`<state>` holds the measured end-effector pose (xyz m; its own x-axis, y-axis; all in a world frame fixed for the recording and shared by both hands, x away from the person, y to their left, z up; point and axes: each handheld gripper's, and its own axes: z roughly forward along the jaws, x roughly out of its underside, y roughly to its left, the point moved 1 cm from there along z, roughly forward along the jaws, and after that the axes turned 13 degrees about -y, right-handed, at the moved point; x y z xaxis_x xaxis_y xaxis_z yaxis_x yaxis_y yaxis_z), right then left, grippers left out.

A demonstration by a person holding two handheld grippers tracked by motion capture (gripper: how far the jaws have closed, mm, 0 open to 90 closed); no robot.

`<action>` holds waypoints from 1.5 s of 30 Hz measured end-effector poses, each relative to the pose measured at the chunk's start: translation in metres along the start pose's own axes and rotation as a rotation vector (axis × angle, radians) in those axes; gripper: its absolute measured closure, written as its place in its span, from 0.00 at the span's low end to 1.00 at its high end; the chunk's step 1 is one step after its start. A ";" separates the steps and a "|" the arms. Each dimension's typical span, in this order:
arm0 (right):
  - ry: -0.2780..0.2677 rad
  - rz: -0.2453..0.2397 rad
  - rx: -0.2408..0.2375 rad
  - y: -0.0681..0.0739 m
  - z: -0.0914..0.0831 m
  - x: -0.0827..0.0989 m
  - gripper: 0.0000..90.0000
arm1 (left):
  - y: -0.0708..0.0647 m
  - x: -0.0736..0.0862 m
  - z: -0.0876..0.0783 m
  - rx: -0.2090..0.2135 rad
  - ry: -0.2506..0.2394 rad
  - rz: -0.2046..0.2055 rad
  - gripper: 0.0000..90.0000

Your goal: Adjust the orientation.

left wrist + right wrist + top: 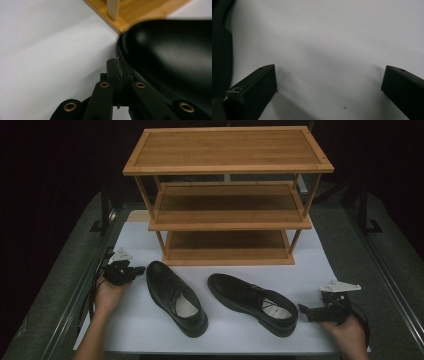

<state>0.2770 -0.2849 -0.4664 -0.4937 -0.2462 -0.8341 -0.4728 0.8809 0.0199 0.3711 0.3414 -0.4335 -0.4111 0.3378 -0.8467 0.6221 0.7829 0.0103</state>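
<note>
A three-tier bamboo shoe rack stands at the far side of the bench, on its white top, with all three shelves bare. In front of it lie two black leather dress shoes, apart from each other. The left shoe has its toe towards the person and its heel towards the rack; the right shoe lies slanted, toe up-left and heel down-right. Both openings show a pale insole. The right shoe's insole carries a faint printed mark, but from the high view it is too small to read, and no brand or lettering can be made out anywhere else.

The left gripper, held in the person's left hand, sits just beside the heel end of the left shoe. In the left gripper view its jaws are pressed together with nothing between them, and the shoe's glossy black leather bulges just to their right; whether the tip actually touches the shoe is hard to say. A corner of the rack's bottom shelf and one post show beyond.

The right gripper, in the right hand, rests near the heel of the right shoe. Its jaws are spread wide over bare white surface, with a dark curved edge, probably the shoe, at the left of the right gripper view.
</note>
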 end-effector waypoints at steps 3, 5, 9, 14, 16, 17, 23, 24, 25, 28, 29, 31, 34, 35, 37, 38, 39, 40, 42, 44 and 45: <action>0.000 0.000 0.000 0.000 0.000 0.000 0.00 | -0.006 0.004 -0.009 0.016 -0.003 -0.008 1.00; 0.001 0.000 0.001 0.000 0.000 0.000 0.00 | -0.019 0.011 -0.025 0.034 -0.010 -0.014 1.00; 0.001 0.000 0.001 0.000 0.000 0.000 0.00 | -0.036 0.017 -0.038 0.061 -0.020 -0.017 1.00; 0.002 0.001 0.001 0.000 0.000 0.000 0.00 | -0.059 0.030 -0.050 0.091 -0.005 -0.006 1.00; 0.002 0.000 0.001 0.000 0.000 0.000 0.00 | -0.063 0.033 -0.049 0.100 0.004 -0.004 1.00; 0.002 0.000 0.002 0.000 0.000 0.000 0.00 | -0.063 0.033 -0.047 0.100 0.012 0.000 1.00; 0.002 0.000 0.001 0.000 0.000 0.000 0.00 | -0.061 0.035 -0.034 0.100 0.038 0.008 1.00; 0.002 0.001 0.001 0.000 0.000 0.000 0.00 | -0.061 0.034 -0.033 0.101 0.035 0.007 1.00; 0.002 0.001 0.001 0.000 0.000 0.000 0.00 | -0.061 0.033 -0.031 0.101 0.038 0.014 1.00; 0.002 0.001 0.002 0.000 0.000 0.000 0.00 | -0.062 0.030 -0.028 0.093 0.044 0.034 1.00; 0.002 0.001 0.001 0.000 0.000 0.000 0.00 | -0.062 0.029 -0.027 0.094 0.047 0.039 1.00; 0.002 0.001 0.001 0.000 0.000 0.000 0.00 | -0.062 0.029 -0.026 0.095 0.046 0.041 1.00; 0.002 0.000 0.001 0.000 0.000 0.000 0.00 | -0.060 0.027 -0.023 0.099 0.044 0.043 1.00; 0.002 0.000 0.001 0.000 0.000 0.000 0.00 | -0.060 0.027 -0.023 0.099 0.044 0.043 1.00; 0.001 -0.001 0.001 0.000 0.000 0.000 0.00 | -0.058 0.025 -0.020 0.102 0.045 0.046 1.00; 0.000 -0.004 0.001 0.000 0.000 0.000 0.00 | -0.058 0.022 -0.015 0.101 0.043 0.045 1.00; 0.000 -0.004 0.001 0.000 0.000 0.000 0.00 | -0.058 0.022 -0.015 0.101 0.043 0.045 1.00; 0.002 -0.001 0.001 0.000 0.000 0.000 0.00 | -0.057 0.019 -0.010 0.100 0.043 0.050 1.00; 0.002 -0.001 0.001 0.000 0.000 0.000 0.00 | -0.057 0.017 -0.006 0.101 0.043 0.053 1.00; 0.002 -0.001 0.001 0.000 0.000 0.000 0.00 | -0.056 0.013 0.000 0.106 0.039 0.051 1.00; 0.002 -0.001 0.001 0.000 0.000 0.000 0.00 | -0.056 0.012 0.003 0.106 0.040 0.053 1.00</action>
<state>0.2770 -0.2848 -0.4663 -0.4947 -0.2476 -0.8330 -0.4726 0.8811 0.0188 0.3330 0.3000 -0.4456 -0.4005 0.3994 -0.8247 0.7098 0.7044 -0.0036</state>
